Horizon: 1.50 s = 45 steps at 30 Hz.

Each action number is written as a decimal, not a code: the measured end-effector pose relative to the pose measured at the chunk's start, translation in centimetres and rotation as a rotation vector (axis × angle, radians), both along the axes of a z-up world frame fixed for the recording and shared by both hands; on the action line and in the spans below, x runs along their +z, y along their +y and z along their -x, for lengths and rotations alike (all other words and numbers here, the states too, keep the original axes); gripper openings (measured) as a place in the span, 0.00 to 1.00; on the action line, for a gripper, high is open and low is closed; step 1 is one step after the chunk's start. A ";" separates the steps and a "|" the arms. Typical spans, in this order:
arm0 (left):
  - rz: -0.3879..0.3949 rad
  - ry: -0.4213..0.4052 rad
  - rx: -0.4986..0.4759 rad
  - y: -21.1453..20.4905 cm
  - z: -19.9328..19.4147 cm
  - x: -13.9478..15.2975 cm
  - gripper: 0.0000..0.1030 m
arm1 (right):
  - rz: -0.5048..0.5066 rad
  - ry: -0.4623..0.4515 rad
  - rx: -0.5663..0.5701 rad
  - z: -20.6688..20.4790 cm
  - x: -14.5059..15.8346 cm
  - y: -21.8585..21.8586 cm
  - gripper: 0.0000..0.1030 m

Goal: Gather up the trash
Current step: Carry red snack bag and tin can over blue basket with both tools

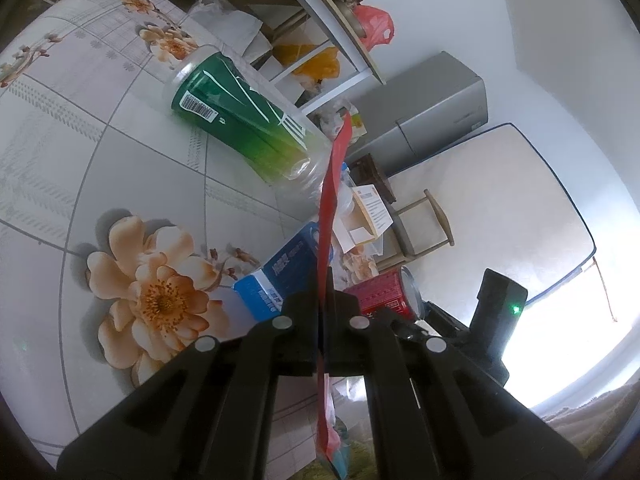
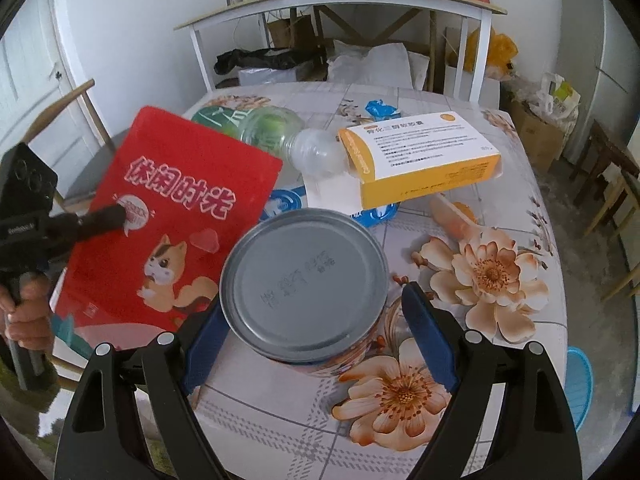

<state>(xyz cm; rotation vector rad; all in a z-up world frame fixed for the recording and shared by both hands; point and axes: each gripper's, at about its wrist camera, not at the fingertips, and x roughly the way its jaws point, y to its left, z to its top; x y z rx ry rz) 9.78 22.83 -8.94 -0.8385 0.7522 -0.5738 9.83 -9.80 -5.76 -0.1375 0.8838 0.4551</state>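
Red foil pouch (image 2: pixel 168 216) pinched flat in the left hand-held gripper (image 1: pixel 322 280), jaws fully shut on its edge, pouch lifted off the table (image 2: pixel 520 208) and seen edge-on in the left wrist view. Thin, limp, crinkly and likely near weightless; apt to flap or slide out of a shallow pinch, so best gripped well in from the rim. Front printed with large white Chinese characters 休闲时光 and a cartoon squirrel-like animal; smaller print too fine to read.

Grey metal tin (image 2: pixel 304 280) standing on the flowered table directly under the right hand-held gripper (image 2: pixel 312 332), jaws spread wide to either side of it, blue pads (image 2: pixel 204 344) close to the wall but not visibly pressing. Stiff, smooth-sided, probably slippery and light if empty; best squeezed across the middle of the round wall, below the rim. Faint stamped code on the end, unreadable; red label with small white text in the left wrist view.

Nearby trash: yellow-and-white medicine box (image 2: pixel 420 156) with Chinese print, green-labelled plastic bottle (image 1: pixel 244 120) on its side with a barcode, blue carton (image 1: pixel 276 280).
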 end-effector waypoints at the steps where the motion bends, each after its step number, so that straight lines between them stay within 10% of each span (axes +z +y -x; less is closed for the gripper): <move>1: 0.001 0.000 0.001 0.0 0.0 0.0 0.00 | 0.008 -0.006 0.000 0.1 0.0 0.1 0.78; 7: 0.008 -0.010 -0.004 -0.1 0.2 0.0 0.00 | 0.021 -0.015 -0.012 0.2 0.0 0.1 0.63; 45: 0.105 -0.143 -0.027 -0.3 3.7 3.9 0.00 | -0.054 -0.137 -0.082 2.8 5.0 -1.9 0.63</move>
